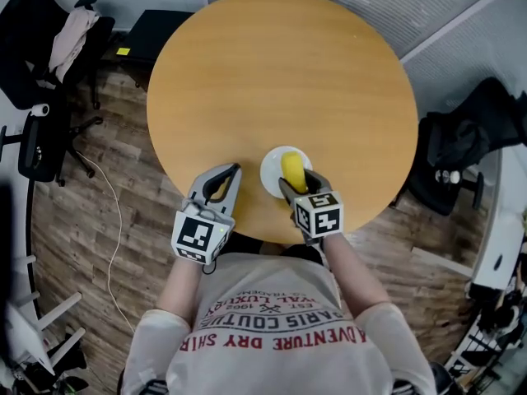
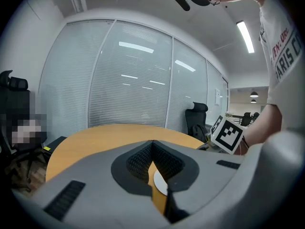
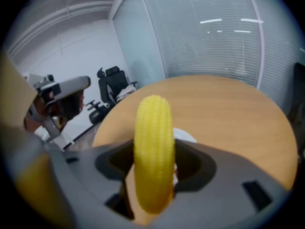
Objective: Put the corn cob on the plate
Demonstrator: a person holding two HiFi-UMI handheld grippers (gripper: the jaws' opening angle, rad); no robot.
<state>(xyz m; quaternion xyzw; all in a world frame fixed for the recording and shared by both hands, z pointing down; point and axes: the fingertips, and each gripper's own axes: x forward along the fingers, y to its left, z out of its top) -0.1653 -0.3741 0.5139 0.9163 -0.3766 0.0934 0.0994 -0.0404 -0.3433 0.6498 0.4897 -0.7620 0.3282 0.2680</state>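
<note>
Yellow corn cob [image 1: 291,164] is being clamped by the right gripper [image 1: 296,179] over the white plate [image 1: 270,174]. The left gripper [image 1: 237,169] is resting closed, empty. Judged next: lowering, then releasing.

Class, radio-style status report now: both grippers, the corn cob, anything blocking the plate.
Right gripper shut on yellow corn cob, over round white plate. Left gripper shut, empty, left of plate. Nothing seen in the way.
</note>
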